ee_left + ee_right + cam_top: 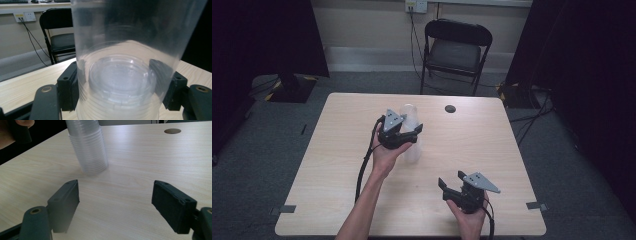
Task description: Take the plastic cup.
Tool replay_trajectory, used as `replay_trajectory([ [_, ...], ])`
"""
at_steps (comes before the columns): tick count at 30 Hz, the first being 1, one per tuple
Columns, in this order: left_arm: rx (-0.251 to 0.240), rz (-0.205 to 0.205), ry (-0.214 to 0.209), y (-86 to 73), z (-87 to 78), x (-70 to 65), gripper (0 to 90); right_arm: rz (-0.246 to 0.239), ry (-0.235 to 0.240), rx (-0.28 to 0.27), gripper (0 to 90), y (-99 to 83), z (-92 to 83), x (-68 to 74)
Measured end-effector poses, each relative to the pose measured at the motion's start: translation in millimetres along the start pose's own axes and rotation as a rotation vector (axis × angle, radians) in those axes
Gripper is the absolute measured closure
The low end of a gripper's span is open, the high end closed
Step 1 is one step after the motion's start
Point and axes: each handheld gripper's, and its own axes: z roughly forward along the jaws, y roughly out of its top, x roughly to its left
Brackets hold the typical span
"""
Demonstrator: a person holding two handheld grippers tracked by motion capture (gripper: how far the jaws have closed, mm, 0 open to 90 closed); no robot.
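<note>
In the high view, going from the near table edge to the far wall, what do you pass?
Right tool → left tool at the stack of clear cups → dark round hole in the table → black folding chair → wall socket.

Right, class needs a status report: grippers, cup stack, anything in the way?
Left hand-held gripper clamped on cup stack. Right hand-held gripper open, nothing between its jaws. Stack upright on table.

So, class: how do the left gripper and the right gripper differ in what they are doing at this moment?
The left gripper is closed on the stack of clear cups; the right gripper is open with nothing between its jaws. The left gripper sits mid-table beside the stack; the right gripper is at the near edge, apart from it. Both are black, two-jawed and hand-held.
</note>
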Motion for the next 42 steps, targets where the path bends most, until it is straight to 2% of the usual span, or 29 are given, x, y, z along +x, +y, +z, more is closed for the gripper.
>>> replay_trajectory([
  [4,-0.02,0.006,-0.014,4.4,-1.9,-3.1,30.8,0.002,0.001,0.001,21.9,-0.1,-0.2,-0.6],
  [6,-0.033,-0.008,-0.023,6.4,-3.1,-2.2,30.8,0.002,0.008,0.009,21.7,-1.2,0.5,-1.3],
  [27,-0.115,0.014,-0.023,20.9,-25.5,-5.5,30.8,-0.015,0.02,0.003,21.4,-1.7,1.2,0.5],
  [33,-0.135,-0.018,-0.026,22.5,-37.8,-5.4,31.1,-0.022,0.023,0.007,21.5,-1.8,1.5,1.3],
  [37,-0.1,-0.045,-0.018,20.1,-42.1,-2.3,31.0,-0.025,0.024,0.008,21.5,-1.5,1.7,2.0],
  [40,-0.092,-0.064,-0.028,18.2,-46.5,0.8,31.0,-0.031,0.023,0.007,21.5,-1.3,1.8,2.6],
  [42,-0.107,-0.079,-0.035,17.9,-50.8,1.9,31.0,-0.028,0.024,0.009,21.5,-1.3,1.9,2.5],
])
